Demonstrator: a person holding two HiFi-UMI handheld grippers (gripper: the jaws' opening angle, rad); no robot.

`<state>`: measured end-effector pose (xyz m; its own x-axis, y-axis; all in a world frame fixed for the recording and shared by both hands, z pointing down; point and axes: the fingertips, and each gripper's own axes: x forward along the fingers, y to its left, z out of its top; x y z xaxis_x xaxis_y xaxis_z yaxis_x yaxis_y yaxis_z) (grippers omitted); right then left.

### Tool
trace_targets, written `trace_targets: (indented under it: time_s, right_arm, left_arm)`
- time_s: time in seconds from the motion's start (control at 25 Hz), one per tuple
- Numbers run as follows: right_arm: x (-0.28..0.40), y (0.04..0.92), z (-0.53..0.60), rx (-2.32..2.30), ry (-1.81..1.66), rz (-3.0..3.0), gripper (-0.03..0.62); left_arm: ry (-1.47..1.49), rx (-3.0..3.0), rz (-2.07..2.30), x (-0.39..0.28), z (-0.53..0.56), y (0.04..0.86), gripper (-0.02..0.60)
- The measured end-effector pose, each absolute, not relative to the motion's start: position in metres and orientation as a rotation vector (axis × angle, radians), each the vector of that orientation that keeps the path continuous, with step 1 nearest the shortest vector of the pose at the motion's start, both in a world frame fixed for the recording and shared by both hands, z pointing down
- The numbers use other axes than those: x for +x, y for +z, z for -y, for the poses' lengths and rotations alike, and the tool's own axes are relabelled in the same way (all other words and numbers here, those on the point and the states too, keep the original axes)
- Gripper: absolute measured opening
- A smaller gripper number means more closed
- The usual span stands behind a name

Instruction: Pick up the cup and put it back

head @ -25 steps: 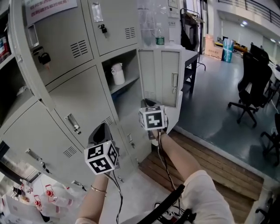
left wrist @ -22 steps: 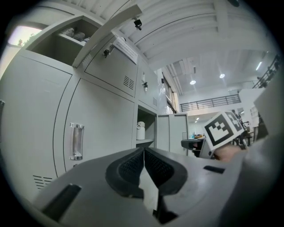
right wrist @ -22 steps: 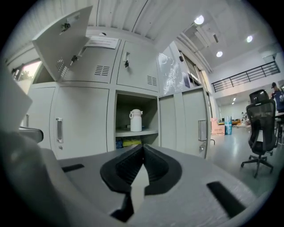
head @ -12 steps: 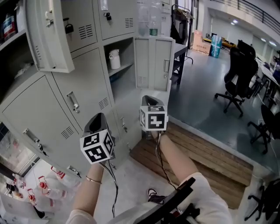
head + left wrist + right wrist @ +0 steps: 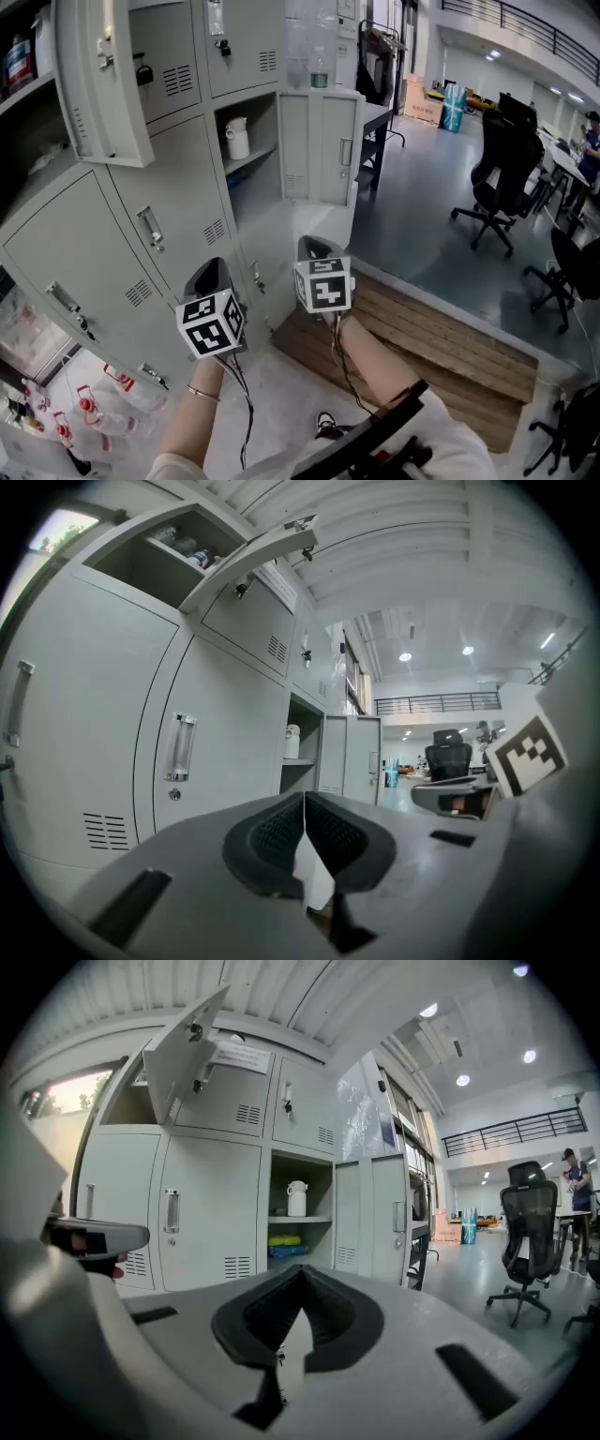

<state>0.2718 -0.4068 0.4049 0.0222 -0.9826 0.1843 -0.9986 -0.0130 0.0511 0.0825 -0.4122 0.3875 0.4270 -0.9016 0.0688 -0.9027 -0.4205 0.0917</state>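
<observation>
The cup (image 5: 236, 139) sits on a shelf in the open locker (image 5: 251, 184), well away from both grippers. The left gripper (image 5: 212, 274) and the right gripper (image 5: 314, 247) are closed tight, with nothing in them. Since a second ago both have pulled back from the locker and dropped lower.

At the upper middle of the head view, a shelf (image 5: 251, 156) is seen inside the open locker compartment (image 5: 253, 195), with a white cup (image 5: 237, 139) stood upright on it. In the right gripper view's centre, yellow and blue items (image 5: 286, 1244) are laid below that shelf.
</observation>
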Motion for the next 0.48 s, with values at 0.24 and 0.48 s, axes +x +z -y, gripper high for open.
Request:
trace_targets:
  time_s: [0.24, 0.48]
  right_arm:
    - [0.274, 0.398, 0.418, 2.095, 0.125, 2.112, -0.011]
    - [0.268, 0.396, 0.431, 2.063, 0.118, 2.154, -0.011]
  left_arm:
    - [-0.001, 2.542, 1.668, 0.086, 0.423, 0.380, 0.009]
    - [0.005, 2.529, 1.695, 0.087, 0.433, 0.380, 0.009]
